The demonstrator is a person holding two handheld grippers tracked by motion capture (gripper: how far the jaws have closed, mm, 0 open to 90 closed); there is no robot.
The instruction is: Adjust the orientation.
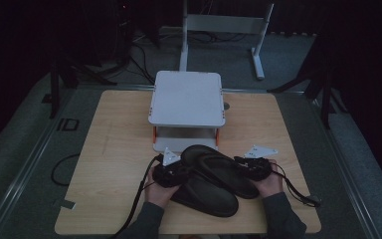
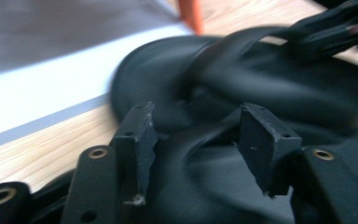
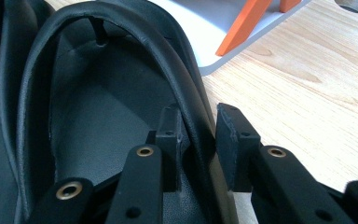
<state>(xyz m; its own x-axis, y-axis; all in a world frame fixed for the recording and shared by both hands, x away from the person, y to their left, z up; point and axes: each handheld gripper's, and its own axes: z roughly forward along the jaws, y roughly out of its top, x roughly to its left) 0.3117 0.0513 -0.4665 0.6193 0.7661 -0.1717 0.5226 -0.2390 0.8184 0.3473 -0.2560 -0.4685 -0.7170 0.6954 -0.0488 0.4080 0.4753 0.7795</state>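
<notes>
Two black sandals lie overlapped at the table's near edge: the upper sandal (image 1: pixel 219 167) rests across the lower sandal (image 1: pixel 211 196). My right gripper (image 1: pixel 251 167) is at the upper sandal's right side. In the right gripper view the right gripper (image 3: pixel 199 112) is shut on the sandal's strap (image 3: pixel 135 28) where it meets the sole's edge. My left gripper (image 1: pixel 171 172) is at the sandals' left side. In the blurred left gripper view the left gripper (image 2: pixel 196 109) stands open, with black sandal (image 2: pixel 284 88) material lying between and under the jaws.
A white two-tier stand (image 1: pixel 186 97) with orange legs (image 3: pixel 242 28) stands just behind the sandals on the wooden table (image 1: pixel 119 134). A round hole (image 1: pixel 226 105) is in the tabletop beside the stand. Cables trail from both grippers toward the near edge.
</notes>
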